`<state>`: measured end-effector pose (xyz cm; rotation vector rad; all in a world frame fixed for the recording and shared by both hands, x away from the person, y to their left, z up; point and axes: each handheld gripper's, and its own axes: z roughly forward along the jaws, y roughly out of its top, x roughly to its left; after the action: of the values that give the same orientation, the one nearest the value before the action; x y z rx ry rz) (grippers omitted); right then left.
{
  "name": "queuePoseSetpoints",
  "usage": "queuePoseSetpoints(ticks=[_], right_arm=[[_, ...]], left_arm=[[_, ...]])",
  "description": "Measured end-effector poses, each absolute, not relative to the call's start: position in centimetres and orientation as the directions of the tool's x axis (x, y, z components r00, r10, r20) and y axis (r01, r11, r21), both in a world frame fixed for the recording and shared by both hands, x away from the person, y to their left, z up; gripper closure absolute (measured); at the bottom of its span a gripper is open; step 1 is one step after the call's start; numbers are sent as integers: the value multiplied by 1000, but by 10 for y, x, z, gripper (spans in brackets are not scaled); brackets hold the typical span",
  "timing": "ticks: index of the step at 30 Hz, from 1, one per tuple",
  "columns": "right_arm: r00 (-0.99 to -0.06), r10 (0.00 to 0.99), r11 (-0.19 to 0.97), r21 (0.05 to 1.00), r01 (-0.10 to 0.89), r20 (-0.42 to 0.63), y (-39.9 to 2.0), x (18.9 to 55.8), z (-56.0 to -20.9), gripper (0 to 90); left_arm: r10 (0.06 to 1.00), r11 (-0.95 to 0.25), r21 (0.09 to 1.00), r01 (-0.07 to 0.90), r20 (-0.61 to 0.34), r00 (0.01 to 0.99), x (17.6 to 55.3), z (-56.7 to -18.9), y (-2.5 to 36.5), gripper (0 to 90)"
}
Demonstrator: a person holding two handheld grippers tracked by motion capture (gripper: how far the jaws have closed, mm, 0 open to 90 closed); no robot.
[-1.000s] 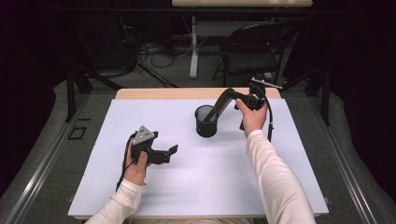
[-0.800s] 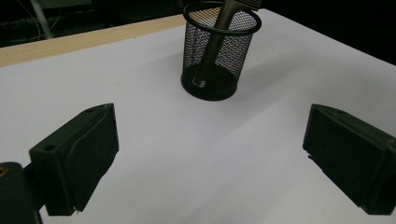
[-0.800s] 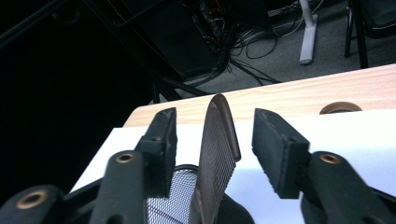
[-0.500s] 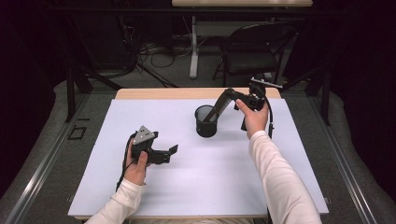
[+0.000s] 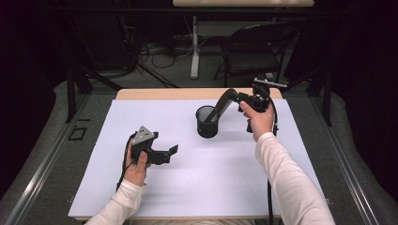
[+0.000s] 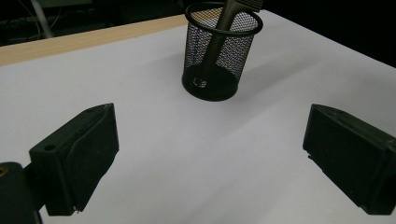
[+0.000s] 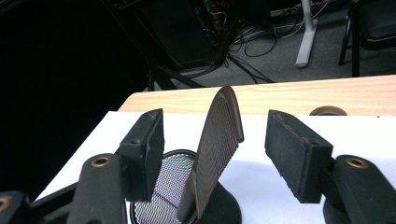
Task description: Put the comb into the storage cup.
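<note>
Comb stands tilted in the mesh cup on the white mat, between the right gripper's just-opening jaws, untouched; left gripper rests apart, jaws spread, empty.

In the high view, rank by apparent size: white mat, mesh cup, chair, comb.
1. White mat
2. Chair, though farther back, so its size is unsure
3. Mesh cup
4. Comb; about like the cup, partly hidden
</note>
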<state>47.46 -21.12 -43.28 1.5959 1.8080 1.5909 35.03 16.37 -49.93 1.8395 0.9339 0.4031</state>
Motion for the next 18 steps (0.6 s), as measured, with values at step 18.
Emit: queuePoseSetpoints(ticks=[18], right_arm=[[-356, 882, -88, 849, 521, 310, -213, 460, -420, 159]], left_arm=[[741, -208, 876, 434, -148, 655, 352, -497, 169, 38]])
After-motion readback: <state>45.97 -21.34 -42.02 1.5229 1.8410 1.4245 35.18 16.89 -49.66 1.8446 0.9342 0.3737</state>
